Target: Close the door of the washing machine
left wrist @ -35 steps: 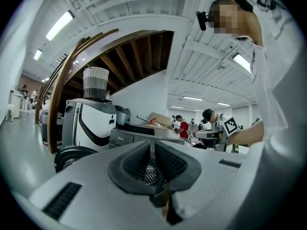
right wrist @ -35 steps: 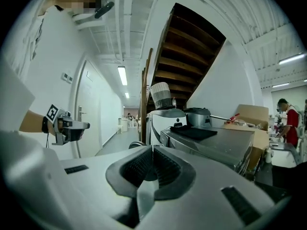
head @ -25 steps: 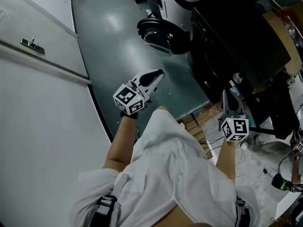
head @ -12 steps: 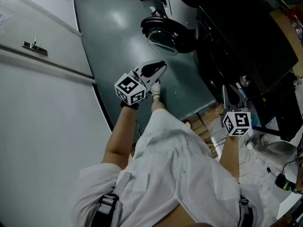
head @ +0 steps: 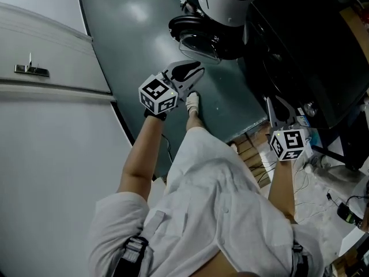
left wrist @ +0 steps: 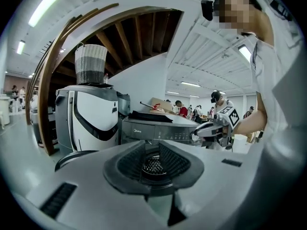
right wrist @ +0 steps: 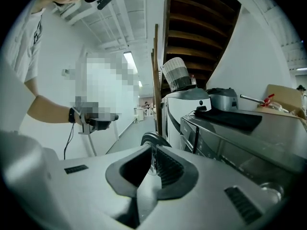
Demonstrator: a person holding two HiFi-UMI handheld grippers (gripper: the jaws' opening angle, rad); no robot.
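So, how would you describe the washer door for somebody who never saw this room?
Find the dark washer at the head view's right, beside a white machine. Low in front of them, over the green floor, stands the door: the only round thing there, a black ring around clear glass, swung open.

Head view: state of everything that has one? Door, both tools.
washing machine door, wide open
left tool, jaws slightly apart, just been opening, nothing between them
right tool, jaws all but together, nothing between them
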